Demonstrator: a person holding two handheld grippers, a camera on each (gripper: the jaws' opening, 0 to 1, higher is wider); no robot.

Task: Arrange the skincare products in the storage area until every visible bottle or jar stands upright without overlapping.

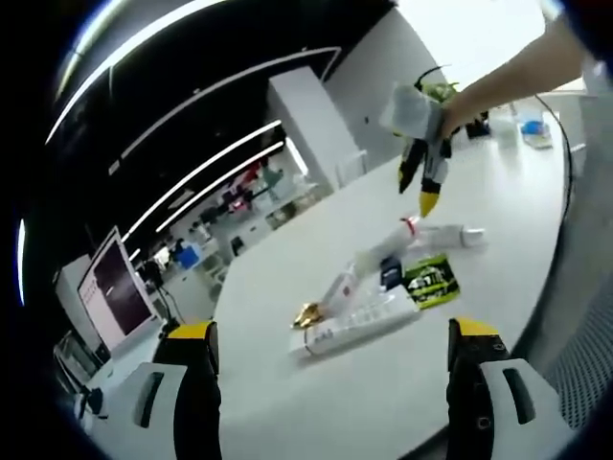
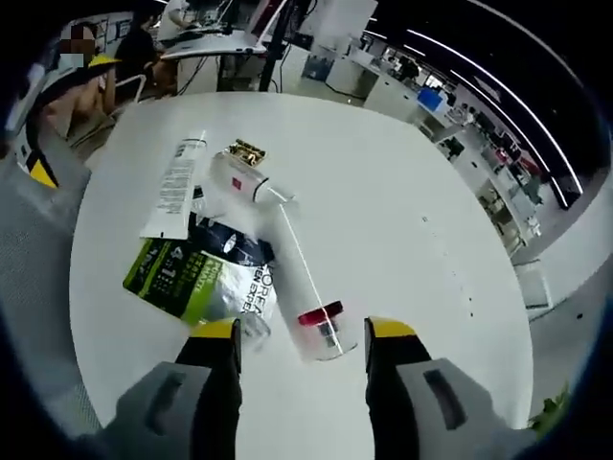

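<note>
Jaws of the right gripper (image 2: 299,337) stand apart in the right gripper view, released, with the red-capped end of a clear tube (image 2: 319,331) lying between the yellow tips; whether they touch it I cannot tell. The clear tube lies flat on the white surface (image 2: 402,211), its long axis running from that cap away toward the gold-capped bottle (image 2: 239,171). Just left of the near jaw lies a green and black sachet (image 2: 196,278), flat, partly overlapping a dark packet above it. Beyond it a white tube (image 2: 174,188) lies flat, its cap end pointing away from the camera, roughly parallel to the gold-capped bottle, which also lies on its side with the gold cap toward the far end. Nothing in the pile stands upright.

In the left gripper view the left gripper (image 1: 330,350) is also released, its jaws wide apart and empty above bare surface. Past them the same heap lies: the white tube (image 1: 359,326) nearest, long axis across the view, the gold cap (image 1: 306,315) at its left end, the sachet (image 1: 428,280) to the right, the clear tube (image 1: 421,237) behind. The right gripper (image 1: 426,182) hangs above the heap, held by a person's hand.

Further off are a monitor (image 1: 115,287), shelves and long ceiling light strips; desks and a seated person lie beyond the surface
</note>
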